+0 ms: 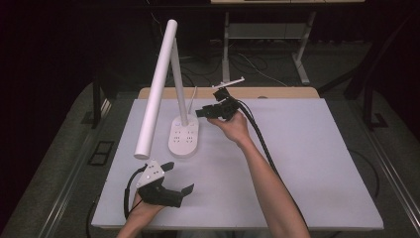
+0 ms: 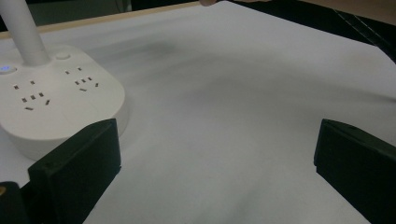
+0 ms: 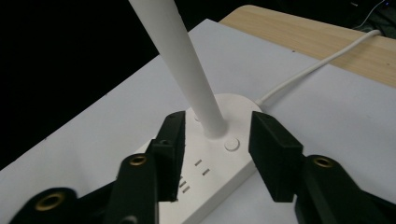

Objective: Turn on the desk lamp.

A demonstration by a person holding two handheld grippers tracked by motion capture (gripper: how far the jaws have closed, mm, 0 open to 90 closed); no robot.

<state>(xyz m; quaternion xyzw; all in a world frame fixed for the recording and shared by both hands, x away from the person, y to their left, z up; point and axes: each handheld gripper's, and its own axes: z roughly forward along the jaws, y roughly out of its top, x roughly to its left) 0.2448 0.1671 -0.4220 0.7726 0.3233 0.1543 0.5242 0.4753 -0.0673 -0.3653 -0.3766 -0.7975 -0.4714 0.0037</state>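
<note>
My right gripper is half-closed astride the lamp base, centre frame, pinching nothing; I'd centre on the round button (beside the stem); left gripper spread, idle.

Smooth white plastic lamp on a matt white table with a wooden edge.
</note>
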